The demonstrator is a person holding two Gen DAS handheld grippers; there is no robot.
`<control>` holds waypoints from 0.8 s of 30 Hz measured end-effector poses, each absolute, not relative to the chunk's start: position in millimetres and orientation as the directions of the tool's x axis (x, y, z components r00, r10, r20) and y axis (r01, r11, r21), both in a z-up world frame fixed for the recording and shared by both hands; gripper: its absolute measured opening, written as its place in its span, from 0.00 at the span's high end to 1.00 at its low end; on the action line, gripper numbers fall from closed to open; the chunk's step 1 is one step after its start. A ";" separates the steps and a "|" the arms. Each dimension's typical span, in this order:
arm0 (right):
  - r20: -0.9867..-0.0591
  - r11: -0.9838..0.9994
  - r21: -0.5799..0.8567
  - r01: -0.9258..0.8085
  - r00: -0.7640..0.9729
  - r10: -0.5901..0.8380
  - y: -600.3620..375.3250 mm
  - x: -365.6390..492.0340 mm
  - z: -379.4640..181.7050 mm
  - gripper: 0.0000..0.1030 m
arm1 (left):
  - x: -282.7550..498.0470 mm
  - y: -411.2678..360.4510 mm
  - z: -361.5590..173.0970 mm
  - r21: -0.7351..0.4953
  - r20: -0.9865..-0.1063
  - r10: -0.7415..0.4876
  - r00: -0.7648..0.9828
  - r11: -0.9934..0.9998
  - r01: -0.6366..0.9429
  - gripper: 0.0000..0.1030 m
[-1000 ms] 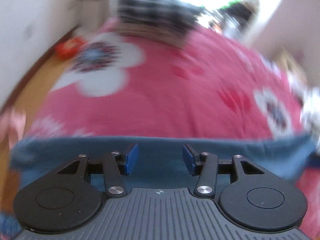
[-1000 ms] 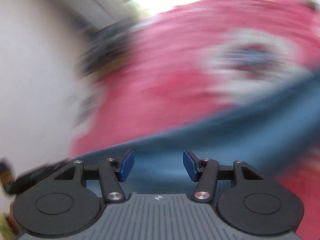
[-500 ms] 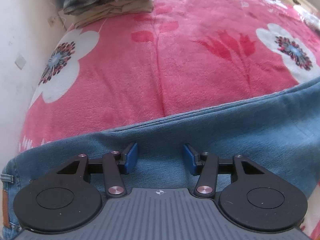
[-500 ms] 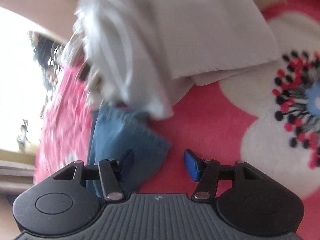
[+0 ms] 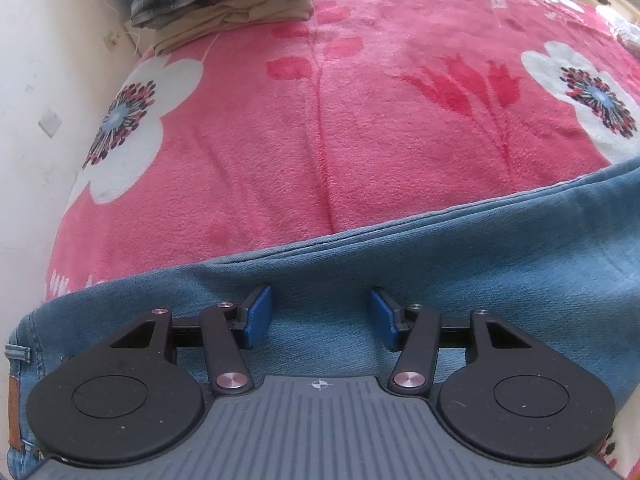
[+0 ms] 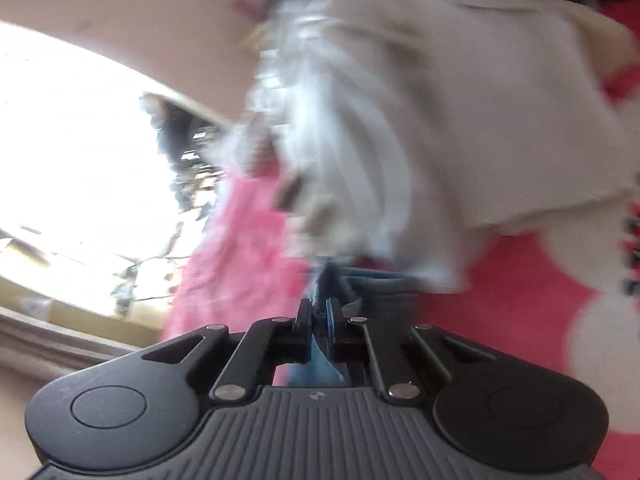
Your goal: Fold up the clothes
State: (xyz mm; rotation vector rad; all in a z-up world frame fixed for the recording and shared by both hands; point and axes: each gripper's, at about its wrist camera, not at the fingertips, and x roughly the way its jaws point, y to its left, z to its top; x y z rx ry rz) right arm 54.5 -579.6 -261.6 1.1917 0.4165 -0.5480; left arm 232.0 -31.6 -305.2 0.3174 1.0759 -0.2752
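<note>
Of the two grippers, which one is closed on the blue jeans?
The right gripper: its jaws have just closed and pinch the jeans at an edge. The left gripper is open, its blue pads apart above the denim.

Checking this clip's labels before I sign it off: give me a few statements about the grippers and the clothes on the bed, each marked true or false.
1. The right gripper is shut on denim of the jeans. True; its jaws have just been closing.
2. The left gripper pinches a white shirt. False: its jaws stand apart over the jeans, gripping nothing.
3. Folded clothes are stacked at the far corner of the pink flowered blanket. True.
4. The jeans are black. False: they are light blue.
5. A pale garment lies beyond the right gripper. True.
</note>
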 end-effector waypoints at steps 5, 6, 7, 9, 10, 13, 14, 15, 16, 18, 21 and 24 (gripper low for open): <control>-0.475 0.424 0.776 0.467 0.875 -0.095 -575.4 126.1 -208.9 0.92 | 232.6 -30.5 -305.6 0.114 -0.892 -0.072 0.447 0.920 0.375 0.48; -0.461 0.441 0.776 0.450 0.883 -0.088 -576.0 134.4 -198.3 0.92 | 233.0 -30.3 -305.4 0.114 -0.892 -0.072 0.446 0.920 0.376 0.48; -0.447 0.450 0.781 0.432 0.891 -0.079 -577.8 143.2 -188.5 0.92 | 233.1 -30.0 -305.5 0.112 -0.892 -0.074 0.446 0.919 0.377 0.48; -0.438 0.474 0.773 0.421 0.895 -0.080 -581.9 144.5 -174.5 0.93 | 233.2 -29.3 -305.6 0.109 -0.892 -0.078 0.446 0.919 0.379 0.48; -0.439 0.483 0.767 0.424 0.894 -0.087 -584.1 141.3 -170.4 0.93 | 233.2 -29.0 -305.7 0.107 -0.892 -0.080 0.446 0.919 0.380 0.48; -0.468 0.491 0.738 0.462 0.876 -0.121 -595.1 112.3 -173.4 0.93 | 233.3 -28.2 -306.0 0.103 -0.891 -0.085 0.446 0.918 0.382 0.48; -0.482 0.493 0.725 0.481 0.866 -0.136 -600.1 97.4 -177.7 0.93 | 233.1 -28.1 -306.0 0.103 -0.891 -0.086 0.446 0.918 0.382 0.48; -0.505 0.488 0.709 0.509 0.850 -0.153 -606.4 82.9 -183.9 0.93 | 233.0 -28.2 -306.3 0.103 -0.891 -0.086 0.446 0.918 0.382 0.48; -0.535 0.476 0.690 0.545 0.827 -0.171 -614.7 70.7 -198.0 0.93 | 232.8 -28.2 -306.4 0.103 -0.890 -0.087 0.447 0.918 0.382 0.48; -0.608 0.472 0.630 0.617 0.770 -0.194 -631.7 52.2 -235.2 0.93 | 232.3 -28.5 -306.4 0.105 -0.890 -0.084 0.449 0.919 0.381 0.48; -0.793 0.509 0.408 0.758 0.570 -0.214 -654.3 42.3 -297.5 0.91 | 231.7 -28.6 -306.9 0.105 -0.888 -0.085 0.451 0.918 0.381 0.47; -0.861 0.508 0.250 0.825 0.429 -0.273 -664.2 27.3 -321.3 0.90 | 232.3 -27.6 -306.6 0.102 -0.890 -0.090 0.447 0.917 0.386 0.47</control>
